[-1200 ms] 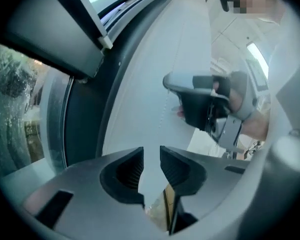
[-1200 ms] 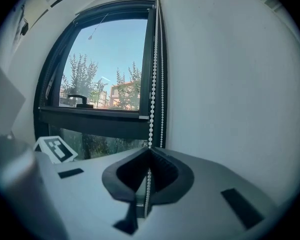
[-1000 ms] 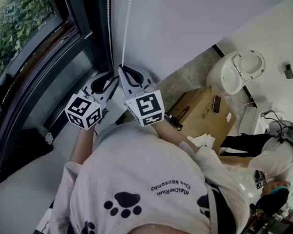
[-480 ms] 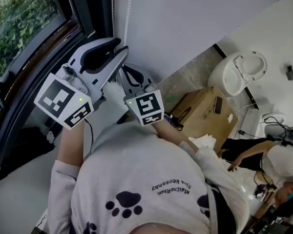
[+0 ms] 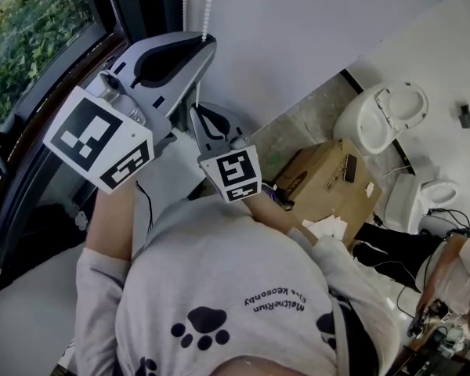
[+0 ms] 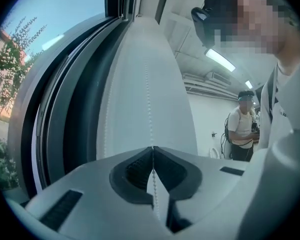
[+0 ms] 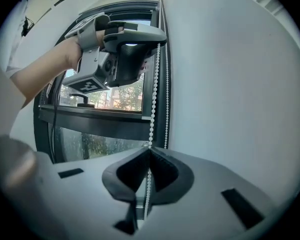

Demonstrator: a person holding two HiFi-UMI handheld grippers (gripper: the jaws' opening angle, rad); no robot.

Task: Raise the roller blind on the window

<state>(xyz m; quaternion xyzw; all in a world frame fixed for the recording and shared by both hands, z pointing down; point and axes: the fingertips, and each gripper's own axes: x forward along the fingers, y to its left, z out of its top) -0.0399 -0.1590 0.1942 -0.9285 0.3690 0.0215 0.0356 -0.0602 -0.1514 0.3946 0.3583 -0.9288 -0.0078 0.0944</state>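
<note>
**Both grippers closed on the chain — blind itself out of sight**

Nearest the wearer, the right gripper (image 7: 150,150) was seen closed on the bead chain (image 7: 153,99). Its jaws were pinched together, with beads running out above and below them. Higher up the same strand, the left gripper (image 5: 207,42) was held roughly level. Its jaws had just been closing, and in the left gripper view they were seen met on the chain, with beads threaded through the cleft between them. The chain was thus gripped at two places, the left grip above the right, and the stretch between them ran straight. A second strand of the loop was seen hanging free just beside the held one, on the wall side.

Just beyond the chain, the window (image 5: 121,14) was shown, a dark frame and glass with greenery (image 5: 31,37) behind it. No blind fabric could be made out over the glass in any view, and the roller lay above what was shown, so the blind's height could not be read off directly. The raising was judged to be under way rather than finished. The upper grip had only just closed, which suggested that another downward pull was being prepared, with the lower grip to be let go first. How many pulls were left could not be told.

Well apart from the chain, on the room side, a cardboard box (image 5: 321,178) was seen on the floor — and farther off, a second person (image 6: 242,131) was seen standing.
</note>
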